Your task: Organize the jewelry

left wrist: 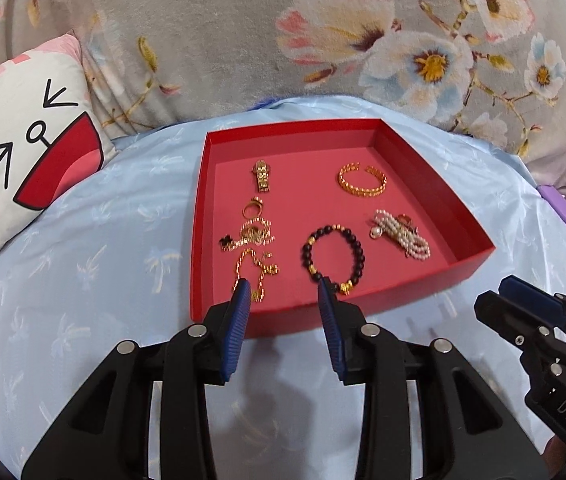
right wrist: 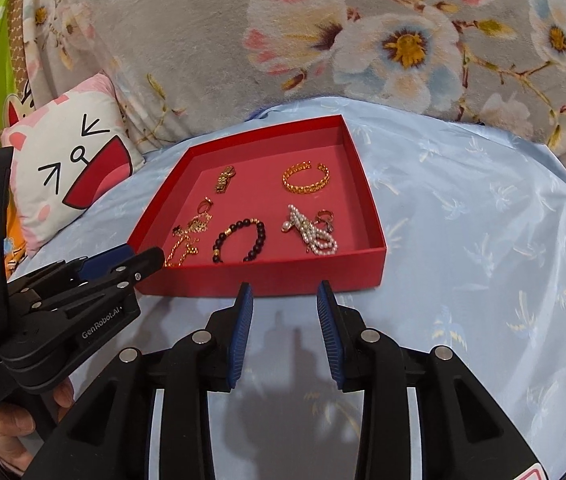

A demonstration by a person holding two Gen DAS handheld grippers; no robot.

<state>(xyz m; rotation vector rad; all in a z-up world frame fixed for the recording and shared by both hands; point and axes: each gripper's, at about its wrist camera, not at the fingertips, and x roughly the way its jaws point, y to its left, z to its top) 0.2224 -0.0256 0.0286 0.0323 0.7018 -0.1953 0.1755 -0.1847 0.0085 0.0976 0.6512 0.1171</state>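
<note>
A red tray (left wrist: 423,276) on a bed holds light, slippery jewelry: near its front wall a stiff beaded bracelet (left wrist: 333,254), best pinched across its beads; both the left tool (left wrist: 284,294) and right tool (right wrist: 284,294) gape wide, empty.

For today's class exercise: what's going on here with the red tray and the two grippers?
A person holds two grippers at the near edge of a red tray of jewelry on a blue bedspread. The left gripper and right gripper are both open and empty. A dark bead bracelet, gold cuff and pearl strand lie untouched.
</note>
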